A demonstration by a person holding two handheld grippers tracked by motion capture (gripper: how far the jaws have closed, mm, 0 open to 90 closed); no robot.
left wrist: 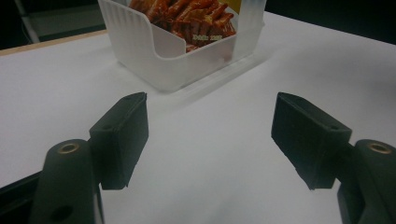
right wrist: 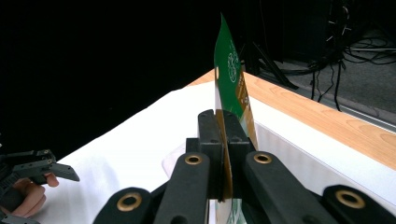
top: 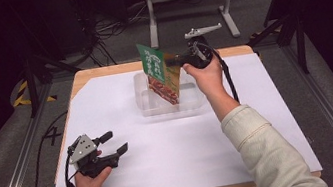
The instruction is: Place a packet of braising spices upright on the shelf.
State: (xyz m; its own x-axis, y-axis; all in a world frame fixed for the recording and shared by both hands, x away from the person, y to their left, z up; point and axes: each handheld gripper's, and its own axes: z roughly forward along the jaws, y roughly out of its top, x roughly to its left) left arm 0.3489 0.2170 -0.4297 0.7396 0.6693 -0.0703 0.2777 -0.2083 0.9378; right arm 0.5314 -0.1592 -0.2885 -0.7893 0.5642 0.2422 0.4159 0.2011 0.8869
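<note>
2 grippers: right gripper (top: 180, 60) clamps snack packet (top: 161, 73) over clear bin (top: 191, 100); left gripper (top: 114, 143) wide

Green-topped snack packet (top: 160, 73) stands tilted, lower end inside clear plastic bin (top: 149, 107).

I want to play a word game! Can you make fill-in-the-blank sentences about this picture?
1. The right gripper is shut on a snack ____.
2. The packet hangs over a clear plastic ____.
3. The left gripper has its jaws ____.
4. The bin stands on a ____ sheet.

Missing words: packet; bin; open; white
</note>
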